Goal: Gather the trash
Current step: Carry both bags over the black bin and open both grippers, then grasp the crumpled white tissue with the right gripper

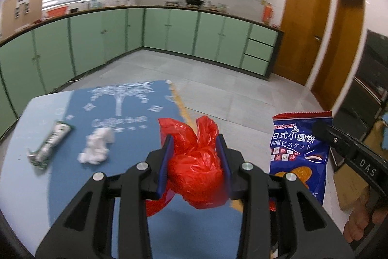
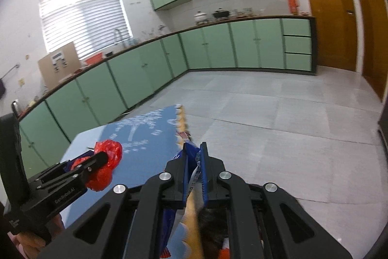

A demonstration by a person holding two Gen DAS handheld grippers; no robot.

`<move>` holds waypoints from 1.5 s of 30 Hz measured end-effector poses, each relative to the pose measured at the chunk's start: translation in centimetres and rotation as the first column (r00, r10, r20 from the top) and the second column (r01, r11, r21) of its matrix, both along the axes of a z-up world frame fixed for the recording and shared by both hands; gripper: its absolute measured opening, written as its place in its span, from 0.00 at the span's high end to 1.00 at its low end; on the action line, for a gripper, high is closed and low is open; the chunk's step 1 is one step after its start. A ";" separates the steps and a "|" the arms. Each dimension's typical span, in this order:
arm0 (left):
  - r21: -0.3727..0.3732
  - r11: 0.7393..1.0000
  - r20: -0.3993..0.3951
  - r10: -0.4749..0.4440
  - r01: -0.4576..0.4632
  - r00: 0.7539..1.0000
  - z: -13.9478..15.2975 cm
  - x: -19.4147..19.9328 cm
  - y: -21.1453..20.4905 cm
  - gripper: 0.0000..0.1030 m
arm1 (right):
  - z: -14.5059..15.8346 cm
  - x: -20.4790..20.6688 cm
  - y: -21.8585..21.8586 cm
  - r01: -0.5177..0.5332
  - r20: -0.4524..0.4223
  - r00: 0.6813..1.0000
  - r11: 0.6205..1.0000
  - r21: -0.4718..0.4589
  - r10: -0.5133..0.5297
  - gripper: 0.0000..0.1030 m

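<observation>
My left gripper (image 1: 194, 152) is shut on a crumpled red plastic bag (image 1: 194, 171) and holds it above the blue table mat (image 1: 135, 113). It also shows in the right wrist view (image 2: 97, 163) with the red bag (image 2: 109, 152). My right gripper (image 2: 194, 162) is shut on a blue biscuit packet (image 2: 191, 169), held edge-on past the table's right side. The packet (image 1: 299, 152) hangs to the right in the left wrist view, with the right gripper (image 1: 320, 129) at its edge. A crumpled white tissue (image 1: 97, 147) and a green-white wrapper (image 1: 49, 145) lie on the mat.
The table (image 1: 43, 113) stands in a kitchen with green cabinets (image 1: 169, 28) along the far walls. Grey tiled floor (image 2: 291, 125) spreads to the right. Wooden doors (image 1: 305, 26) are at the far right. A cardboard box (image 1: 351, 186) sits low at the right.
</observation>
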State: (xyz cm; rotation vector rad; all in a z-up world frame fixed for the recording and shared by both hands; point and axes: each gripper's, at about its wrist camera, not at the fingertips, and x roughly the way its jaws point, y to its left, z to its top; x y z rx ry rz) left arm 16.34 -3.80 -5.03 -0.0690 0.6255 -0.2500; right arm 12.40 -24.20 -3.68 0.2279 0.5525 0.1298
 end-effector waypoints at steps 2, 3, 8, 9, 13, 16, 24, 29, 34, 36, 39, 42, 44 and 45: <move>0.003 0.999 -0.007 -0.037 0.037 0.999 -0.5 -0.1 -2.2 0.67 | -0.5 -0.5 -1.7 0.032 -0.012 0.999 0.999 -0.006 -0.032 0.91; 0.002 0.999 -0.010 -0.054 0.054 0.998 -0.8 -0.2 -3.2 0.67 | -0.8 -1.0 -2.8 0.053 -0.020 0.998 0.998 -0.014 -0.053 0.91; 0.008 0.992 -0.013 -0.127 0.127 0.992 -1.9 -0.4 -7.5 0.67 | -2.3 -2.6 -6.5 0.128 -0.058 0.990 0.991 -0.037 -0.130 0.91; 0.008 0.991 -0.014 -0.137 0.137 0.990 -2.2 -0.4 -8.2 0.67 | -2.6 -2.8 -7.1 0.141 -0.066 0.987 0.989 -0.046 -0.144 0.91; 0.009 0.984 -0.023 -0.177 0.177 0.984 -3.1 -0.4 -10.7 0.67 | -4.2 -3.5 -8.7 0.177 -0.097 0.978 0.982 -0.072 -0.183 0.91; 0.008 0.979 -0.035 -0.205 0.205 0.978 -3.9 -0.3 -12.4 0.67 | -5.5 -3.7 -9.5 0.196 -0.122 0.971 0.977 -0.085 -0.205 0.91; 0.031 0.967 -0.074 -0.251 0.254 0.965 -6.6 0.2 -15.4 0.66 | -8.0 -3.8 -10.7 0.225 -0.173 0.956 0.971 -0.075 -0.235 0.91; 0.035 0.960 -0.110 -0.271 0.276 0.956 -8.0 0.3 -16.1 0.60 | -8.8 -3.5 -11.6 0.226 -0.193 0.952 0.971 -0.074 -0.236 0.88; 0.032 0.959 -0.109 -0.276 0.281 0.955 -7.8 0.4 -15.7 0.49 | -9.1 -3.0 -11.8 0.230 -0.212 0.948 0.972 -0.051 -0.236 0.77; 0.033 0.960 -0.103 -0.273 0.278 0.956 -7.5 0.5 -15.4 0.46 | -9.3 -3.0 -11.9 0.234 -0.212 0.947 0.971 -0.052 -0.239 0.74; 0.030 0.963 -0.092 -0.265 0.268 0.960 -6.8 0.5 -14.8 0.45 | -9.2 -3.1 -12.0 0.242 -0.210 0.946 0.969 -0.047 -0.247 0.65; 0.027 0.969 -0.080 -0.244 0.247 0.966 -6.2 0.6 -13.9 0.43 | -8.6 -3.1 -11.9 0.245 -0.194 0.949 0.968 -0.046 -0.249 0.59; 0.026 0.974 -0.068 -0.222 0.224 0.973 -5.5 0.7 -12.8 0.42 | -8.3 -3.3 -11.9 0.247 -0.180 0.951 0.968 -0.043 -0.251 0.51; 0.026 0.976 -0.060 -0.212 0.214 0.975 -5.2 0.7 -12.3 0.42 | -8.2 -3.4 -11.8 0.248 -0.173 0.952 0.968 -0.040 -0.252 0.48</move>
